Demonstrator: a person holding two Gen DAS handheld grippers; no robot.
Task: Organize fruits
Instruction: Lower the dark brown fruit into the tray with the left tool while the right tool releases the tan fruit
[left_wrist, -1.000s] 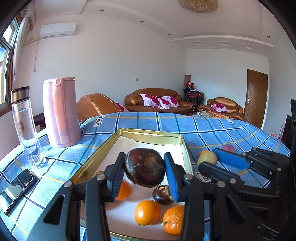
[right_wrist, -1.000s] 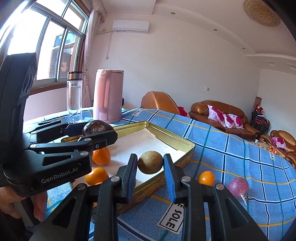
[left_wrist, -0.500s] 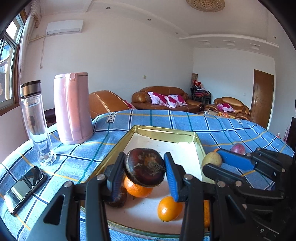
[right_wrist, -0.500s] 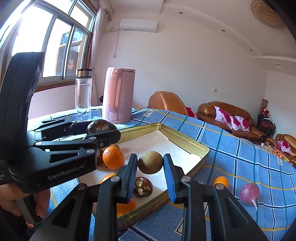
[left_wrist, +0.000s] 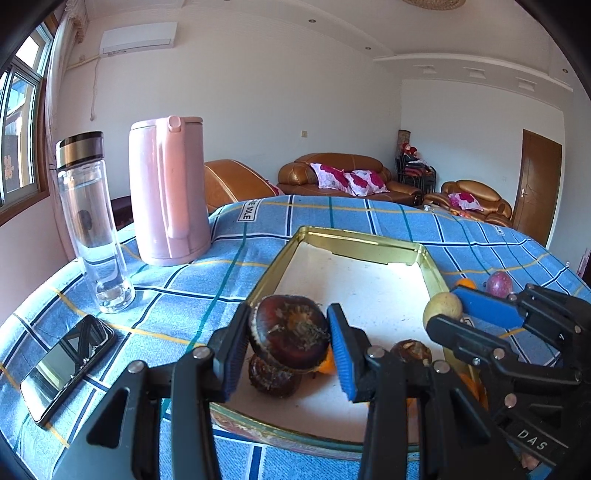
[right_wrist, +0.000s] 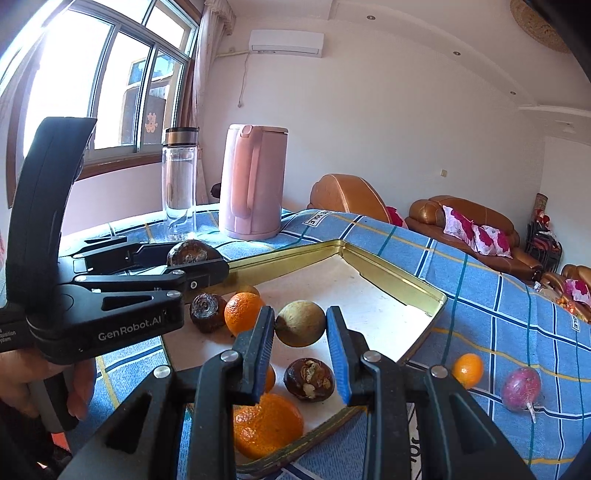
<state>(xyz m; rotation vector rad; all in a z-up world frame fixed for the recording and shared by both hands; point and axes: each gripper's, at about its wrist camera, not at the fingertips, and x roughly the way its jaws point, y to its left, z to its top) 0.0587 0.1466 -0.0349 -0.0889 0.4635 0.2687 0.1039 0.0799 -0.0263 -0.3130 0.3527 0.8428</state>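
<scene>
My left gripper (left_wrist: 288, 341) is shut on a dark brown wrinkled fruit (left_wrist: 290, 338) and holds it above the near left part of the gold tray (left_wrist: 354, 240). My right gripper (right_wrist: 300, 334) is shut on a yellow-green round fruit (right_wrist: 300, 323) and holds it over the tray's (right_wrist: 399, 280) near right part. In the tray lie two dark brown fruits (right_wrist: 309, 378) (right_wrist: 207, 312) and several oranges (right_wrist: 243, 312) (right_wrist: 267, 424). A small orange (right_wrist: 467, 370) and a purple fruit (right_wrist: 522, 384) lie on the blue checked cloth right of the tray.
A pink kettle (left_wrist: 168, 192) and a clear water bottle (left_wrist: 90, 221) stand at the back left of the table. A black phone (left_wrist: 66, 365) lies at the near left edge. Sofas stand beyond the table.
Both grippers have drawn back toward the tray's near edge with their fruits still held. More of the tray and the fruits lying in it show under the right gripper.
</scene>
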